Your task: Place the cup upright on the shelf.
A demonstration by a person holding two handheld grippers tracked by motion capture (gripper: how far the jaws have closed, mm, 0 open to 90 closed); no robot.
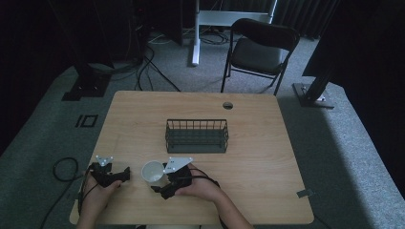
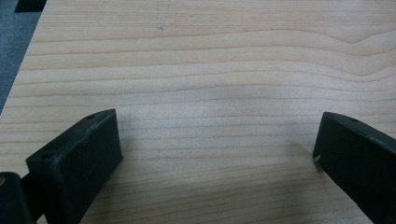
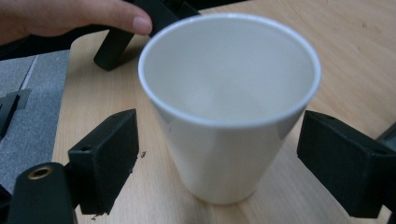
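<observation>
A white paper cup [image 1: 152, 171] stands upright and empty on the wooden table [image 1: 248, 157] near its front edge. My right gripper [image 1: 160, 183] is at the cup, open. In the right gripper view the cup [image 3: 229, 116] stands between the two black jaws with a gap on each side; gripper midpoint [image 3: 219, 158]. My left gripper [image 1: 125, 172] rests low at the front left, left of the cup. In the left gripper view it [image 2: 217, 154] is open over bare wood with nothing between the jaws.
A dark wire basket [image 1: 196, 136] stands in the middle of the table, behind the cup. A round cable hole [image 1: 228, 105] is near the far edge. A black folding chair [image 1: 258, 50] stands beyond the table. Cables trail off the front left corner.
</observation>
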